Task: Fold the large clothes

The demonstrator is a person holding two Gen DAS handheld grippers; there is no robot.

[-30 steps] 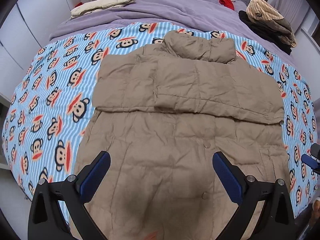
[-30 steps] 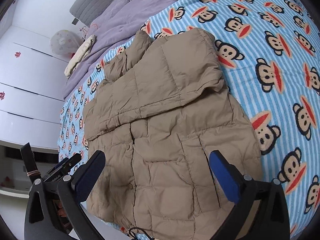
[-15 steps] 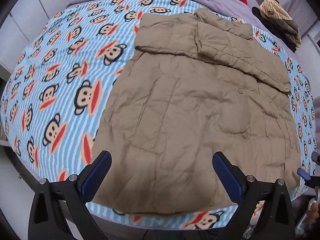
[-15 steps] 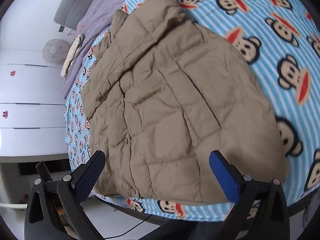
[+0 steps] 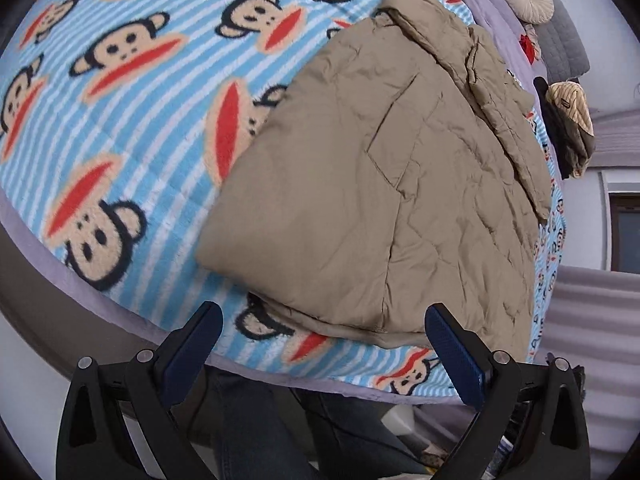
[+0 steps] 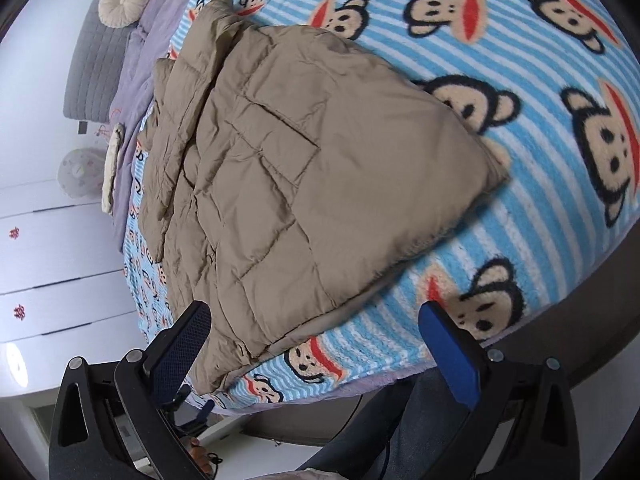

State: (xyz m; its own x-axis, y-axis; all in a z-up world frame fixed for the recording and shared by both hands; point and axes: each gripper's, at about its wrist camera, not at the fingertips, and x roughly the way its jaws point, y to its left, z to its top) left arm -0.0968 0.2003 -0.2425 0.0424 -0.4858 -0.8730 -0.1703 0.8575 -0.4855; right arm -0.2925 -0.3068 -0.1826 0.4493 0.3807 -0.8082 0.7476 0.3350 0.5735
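no legible text, label, brand or number in either view. small red marks on the white drawer fronts (image 6: pixel 36 264) are too small to read. the blanket (image 5: pixel 120 128) carries only a repeating monkey-face print, no lettering.

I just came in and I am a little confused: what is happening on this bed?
A person is folding a tan padded jacket on the monkey-print blanket, with a gripper in each hand. The left gripper and right gripper are both open and empty, near the jacket's hem at the bed's edge. The sleeves lie folded across the jacket.
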